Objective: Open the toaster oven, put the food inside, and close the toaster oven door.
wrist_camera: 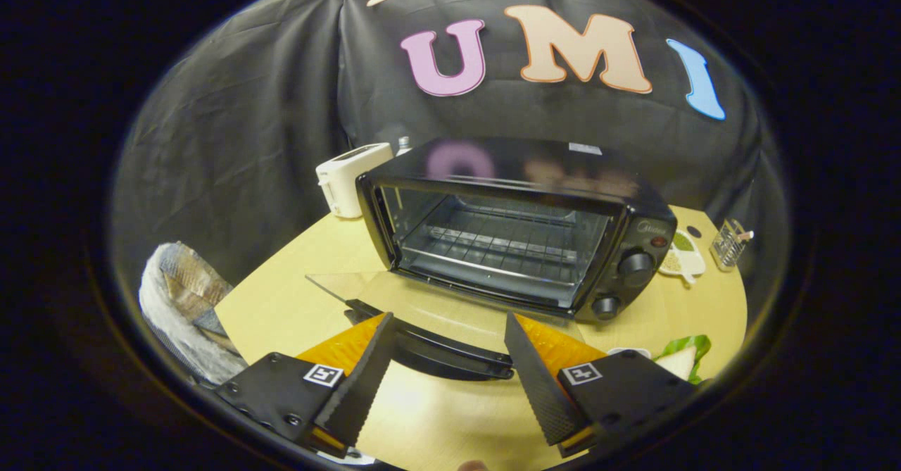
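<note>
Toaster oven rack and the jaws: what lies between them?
In the gripper view, the open glass door and its black handle lie between the rack and the open jaws.

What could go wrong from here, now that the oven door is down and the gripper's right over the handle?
1. The open gripper straddles the lowered glass door's handle; pressing down could strain the door or tip the toaster oven forward.
2. The food lies beside the right finger, near the table's edge; a swing toward it might knock it off.
3. The open door overhangs the approach, so carried food could catch its rim.
</note>
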`<state>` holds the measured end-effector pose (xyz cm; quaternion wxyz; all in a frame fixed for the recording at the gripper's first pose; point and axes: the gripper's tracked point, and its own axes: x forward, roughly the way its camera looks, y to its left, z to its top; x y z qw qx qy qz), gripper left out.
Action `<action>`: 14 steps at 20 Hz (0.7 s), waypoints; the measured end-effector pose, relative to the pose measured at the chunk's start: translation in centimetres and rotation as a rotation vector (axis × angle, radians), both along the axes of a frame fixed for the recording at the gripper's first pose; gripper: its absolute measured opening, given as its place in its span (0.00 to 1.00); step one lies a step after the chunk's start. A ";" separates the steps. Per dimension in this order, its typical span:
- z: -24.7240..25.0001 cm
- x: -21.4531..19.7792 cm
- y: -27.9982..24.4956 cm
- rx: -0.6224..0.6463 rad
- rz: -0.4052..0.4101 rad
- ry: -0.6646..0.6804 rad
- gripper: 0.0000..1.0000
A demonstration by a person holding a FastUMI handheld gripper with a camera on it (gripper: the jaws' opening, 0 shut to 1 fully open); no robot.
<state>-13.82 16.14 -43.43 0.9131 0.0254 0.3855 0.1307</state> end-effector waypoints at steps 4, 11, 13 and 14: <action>-1.8 -1.8 0.6 -0.004 0.023 0.053 0.99; -4.8 -3.5 1.6 -0.042 0.092 0.104 1.00; -5.7 -3.9 1.9 -0.048 0.097 0.124 1.00; -6.3 -4.1 1.7 -0.050 0.096 0.133 1.00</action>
